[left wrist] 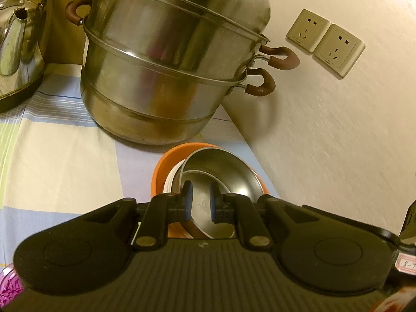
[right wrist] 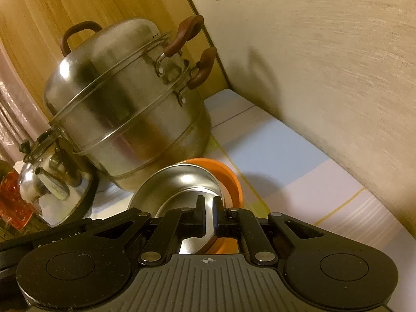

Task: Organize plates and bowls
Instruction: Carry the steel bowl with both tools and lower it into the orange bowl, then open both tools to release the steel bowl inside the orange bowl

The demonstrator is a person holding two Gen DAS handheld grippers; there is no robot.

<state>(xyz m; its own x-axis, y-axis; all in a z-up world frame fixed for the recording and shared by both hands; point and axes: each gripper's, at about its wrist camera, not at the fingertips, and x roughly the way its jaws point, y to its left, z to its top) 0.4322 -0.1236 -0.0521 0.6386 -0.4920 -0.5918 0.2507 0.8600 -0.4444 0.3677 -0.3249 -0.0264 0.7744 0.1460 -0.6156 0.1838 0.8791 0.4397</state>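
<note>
On the striped cloth (left wrist: 65, 143), both tongs — left (left wrist: 200, 200), right (right wrist: 207, 213) — pinch the half-hidden steel bowl's (left wrist: 221, 171) rim.

A handwritten "8-" followed by a cut-off digit is seen on a small white label (left wrist: 407, 262) at the right edge of the left wrist view. Faint white lettering on a black device (right wrist: 59, 238) is shown but cannot be read.
</note>
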